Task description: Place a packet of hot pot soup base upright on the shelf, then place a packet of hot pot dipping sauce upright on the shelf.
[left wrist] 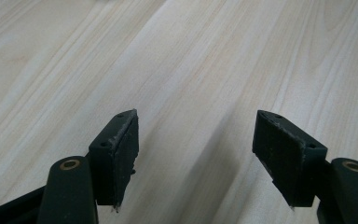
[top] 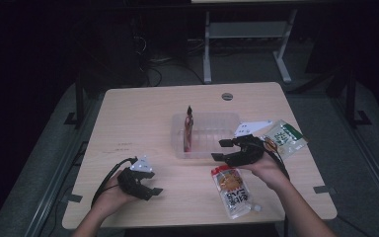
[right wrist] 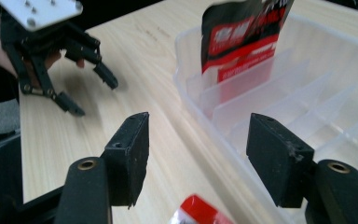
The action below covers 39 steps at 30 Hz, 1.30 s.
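1. Nearest the worktop's (top: 143, 113) front edge, right of its middle, a clear flat snack pouch with a red top and an orange-brown picture (top: 233, 190) lies flat on the pale wood; its red corner also shows between the right claw's jaws in the right gripper view, lower down, not touched by them.
2. Toward the front left corner, the left claw (top: 153, 183) sits low over bare wood, jaws standing wide apart with nothing between them.
3. Just behind the pouch, the right claw (top: 221, 149) hangs at the front right corner of a clear plastic divided tray (top: 227, 118), jaws parted and empty, pointing at the tray's near wall.
4. In the tray, which sits at the worktop's middle, a red and black foil packet (top: 189, 129) stands upright in a slot at the left end.
5. Near the right edge, beside the tray, a green and white snack packet (top: 285, 138) lies flat, touching the grey plate on the right claw.
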Available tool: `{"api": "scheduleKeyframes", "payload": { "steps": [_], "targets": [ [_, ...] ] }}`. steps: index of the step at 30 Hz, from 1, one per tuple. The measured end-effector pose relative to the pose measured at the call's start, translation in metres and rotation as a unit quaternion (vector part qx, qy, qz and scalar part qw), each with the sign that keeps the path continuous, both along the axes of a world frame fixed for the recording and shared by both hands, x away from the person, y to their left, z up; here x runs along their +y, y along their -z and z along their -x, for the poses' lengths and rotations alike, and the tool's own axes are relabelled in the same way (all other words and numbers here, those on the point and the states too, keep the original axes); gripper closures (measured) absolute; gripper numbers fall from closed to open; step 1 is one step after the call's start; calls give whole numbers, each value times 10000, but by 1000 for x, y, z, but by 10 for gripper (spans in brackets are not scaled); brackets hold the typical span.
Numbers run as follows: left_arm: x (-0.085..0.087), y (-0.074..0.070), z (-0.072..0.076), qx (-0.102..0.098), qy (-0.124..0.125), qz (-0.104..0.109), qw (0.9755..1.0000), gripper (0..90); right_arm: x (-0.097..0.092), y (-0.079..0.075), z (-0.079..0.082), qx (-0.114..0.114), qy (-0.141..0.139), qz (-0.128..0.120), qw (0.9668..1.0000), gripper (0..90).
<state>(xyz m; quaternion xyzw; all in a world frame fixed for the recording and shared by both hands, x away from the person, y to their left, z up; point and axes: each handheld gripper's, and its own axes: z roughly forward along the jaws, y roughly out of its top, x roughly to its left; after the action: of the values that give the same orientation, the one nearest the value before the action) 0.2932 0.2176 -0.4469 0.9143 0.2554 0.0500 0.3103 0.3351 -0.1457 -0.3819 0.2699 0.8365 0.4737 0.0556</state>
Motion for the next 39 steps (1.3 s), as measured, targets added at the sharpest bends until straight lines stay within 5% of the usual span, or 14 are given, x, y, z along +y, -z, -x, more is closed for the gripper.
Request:
{"api": "scheduleKeyframes", "payload": {
  "steps": [20,26,35,39],
  "targets": [
    [-1,0,1,6,37,33,10000,311,-31,22,28,182,175,197,9995,406],
    [-2,0,2,-3,41,45,10000,311,-38,27,25,360,189,203,9990,588],
    [-4,1,1,-11,94,-7,10000,311,-41,48,13,623,334,634,9955,895],
    [-5,0,2,9,140,-55,9999,311,-35,59,8,727,320,922,9926,899]
  ]
}}
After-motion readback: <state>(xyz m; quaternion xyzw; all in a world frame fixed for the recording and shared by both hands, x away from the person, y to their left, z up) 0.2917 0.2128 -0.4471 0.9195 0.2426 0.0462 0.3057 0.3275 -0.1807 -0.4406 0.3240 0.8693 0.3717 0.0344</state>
